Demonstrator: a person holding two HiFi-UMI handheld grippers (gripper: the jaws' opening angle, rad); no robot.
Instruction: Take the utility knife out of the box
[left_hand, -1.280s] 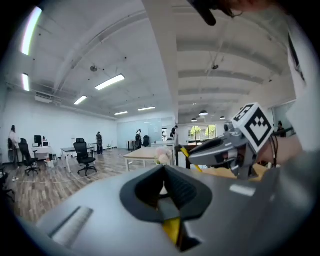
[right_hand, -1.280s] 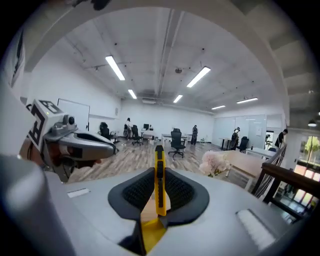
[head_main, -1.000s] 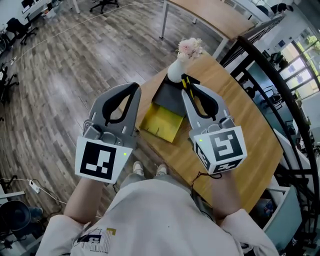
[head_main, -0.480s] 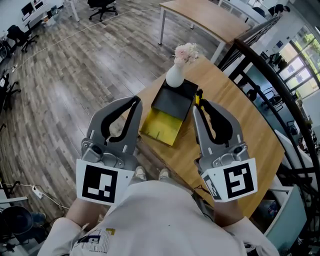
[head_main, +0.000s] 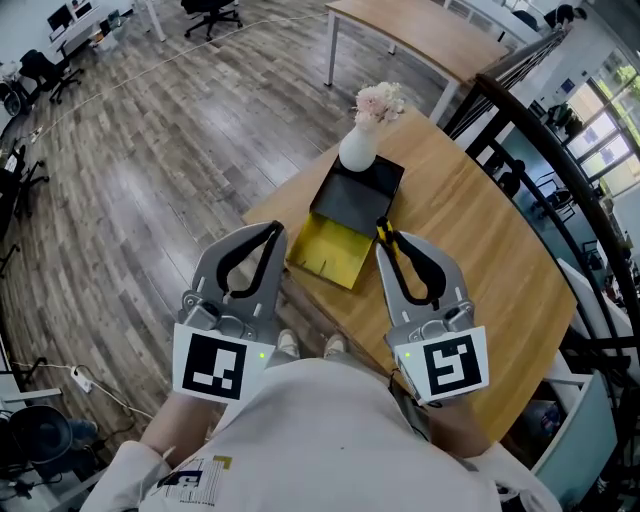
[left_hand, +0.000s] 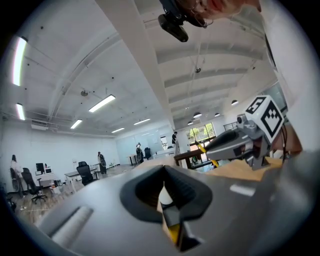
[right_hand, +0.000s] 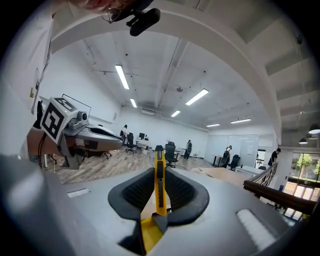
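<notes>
While the round wooden table (head_main: 470, 230) carried the open box (head_main: 325, 252), the utility knife (right_hand: 159, 175) was out of it, clamped in the right hand-held gripper (head_main: 384, 244).
Item by item: the box lay near the table's near edge, its yellow tray toward the person and its black half behind it. The left hand-held gripper (head_main: 271, 232) hung just left of the tray with its jaws closed together and nothing between them. The right hand-held gripper hung just right of the tray, jaws gripping the knife's yellow body, whose tip stuck out past the fingertips. A white vase (head_main: 358, 150) of pale pink flowers (head_main: 380, 100) stood at the far end of the box, touching or just beside the black half.
</notes>
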